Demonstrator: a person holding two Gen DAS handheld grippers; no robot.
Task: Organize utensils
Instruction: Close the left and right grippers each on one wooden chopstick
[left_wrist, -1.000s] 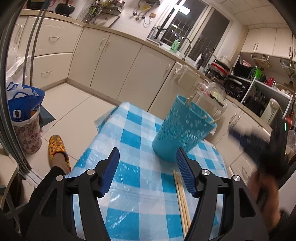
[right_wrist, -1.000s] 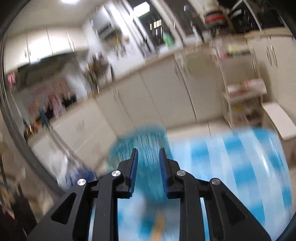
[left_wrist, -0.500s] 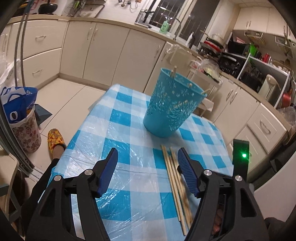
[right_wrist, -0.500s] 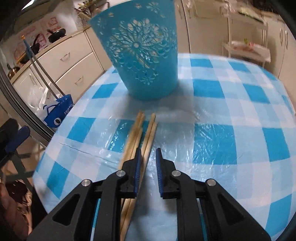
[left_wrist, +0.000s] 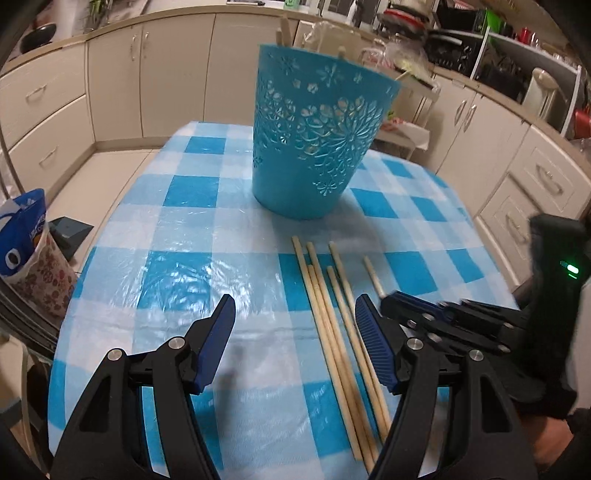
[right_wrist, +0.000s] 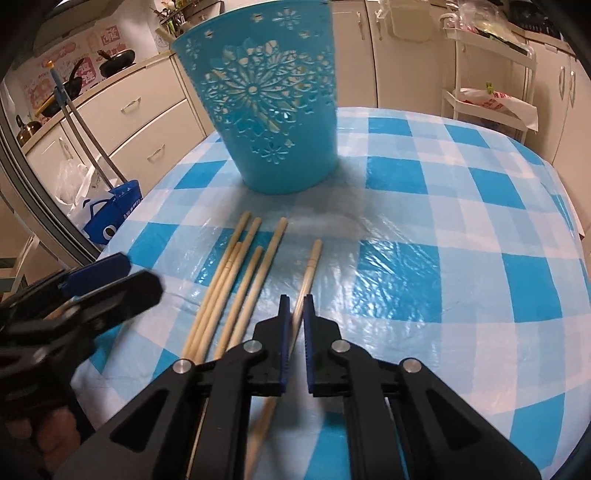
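Several wooden chopsticks (left_wrist: 332, 325) lie side by side on the blue-and-white checked table (left_wrist: 184, 258), in front of a turquoise cut-out basket (left_wrist: 314, 147) that holds a few more sticks. One chopstick (right_wrist: 314, 258) lies apart to the right of the bundle (right_wrist: 236, 280). My right gripper (right_wrist: 295, 299) is low over the table, its jaws closing tight on the near part of that single chopstick. My left gripper (left_wrist: 295, 301) hangs open above the bundle, its right finger beside the sticks and nothing between the pads. The basket (right_wrist: 266, 110) stands upright.
Cream kitchen cabinets (left_wrist: 55, 110) run round the far side. A blue bag in a patterned bin (left_wrist: 26, 240) stands on the floor left of the table. A white shelf trolley (right_wrist: 491, 99) stands behind the table's far right edge.
Both grippers came down and closer to the table. The right gripper's jaws narrowed from a small gap onto the single chopstick. The left gripper swung over the bundle, still open.
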